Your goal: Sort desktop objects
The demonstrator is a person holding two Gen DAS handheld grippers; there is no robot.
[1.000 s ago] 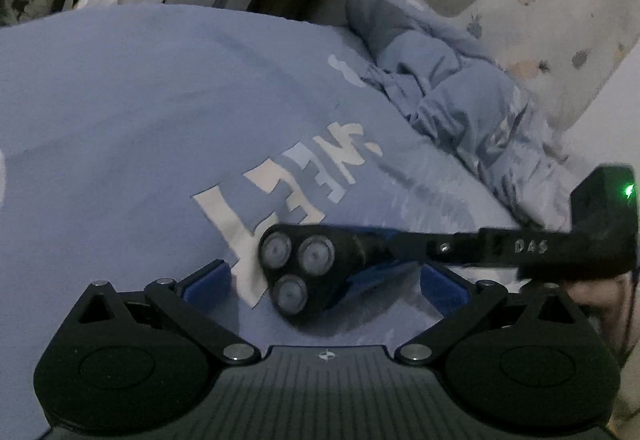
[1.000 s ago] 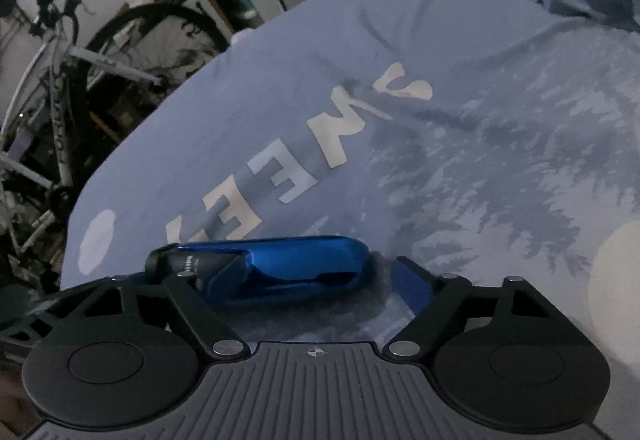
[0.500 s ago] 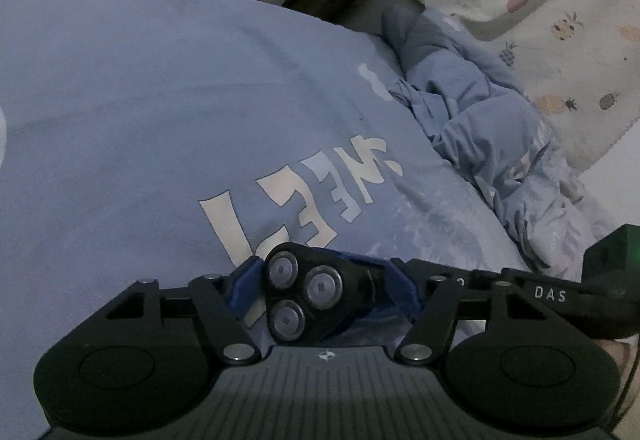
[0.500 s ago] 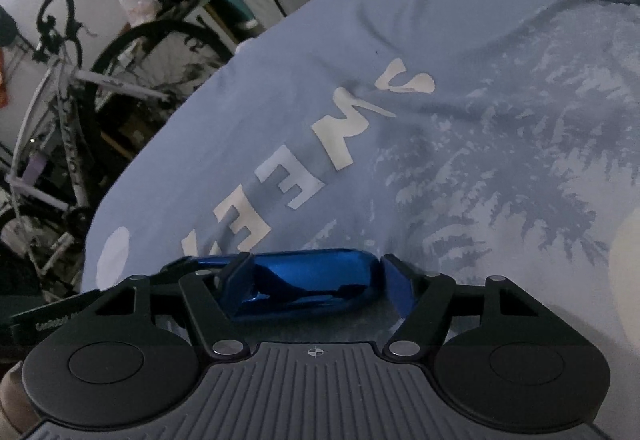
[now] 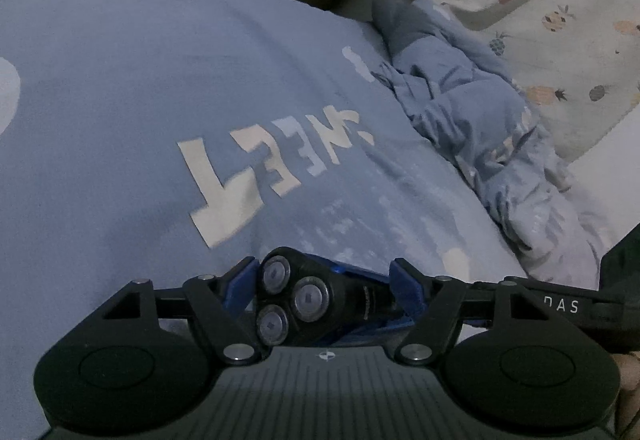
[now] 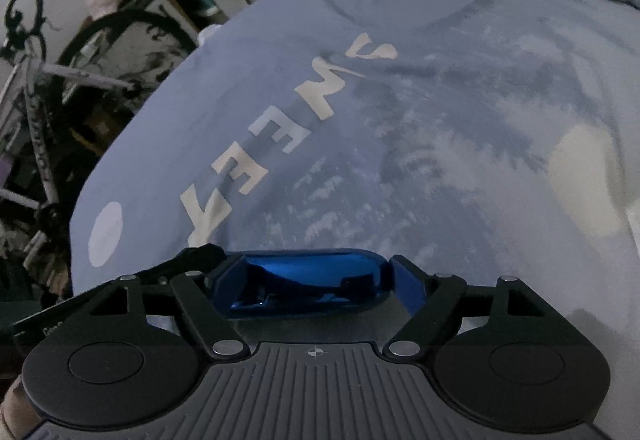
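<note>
An electric shaver (image 5: 304, 296) with three round heads and a glossy blue body (image 6: 312, 280) is held over the blue bedsheet (image 5: 120, 100). In the left wrist view my left gripper (image 5: 323, 266) is shut on the shaver's head end, which lies crosswise between its blue pads. In the right wrist view my right gripper (image 6: 314, 260) is shut on the blue body, which spans the gap between its fingers. The right gripper's black frame (image 5: 560, 306) comes in from the right. The far side of the shaver is hidden.
The sheet carries large white letters (image 6: 280, 144). A crumpled blue quilt (image 5: 480, 112) lies at the right, with pineapple-print fabric (image 5: 560, 20) behind it. A bicycle (image 6: 44, 80) and clutter stand beyond the bed's left edge. A hand (image 5: 628, 380) shows at the lower right.
My left gripper's fingers closed from wide apart onto the shaver's head. The right gripper kept its hold on the blue body. Both views shifted slightly over the bed.
</note>
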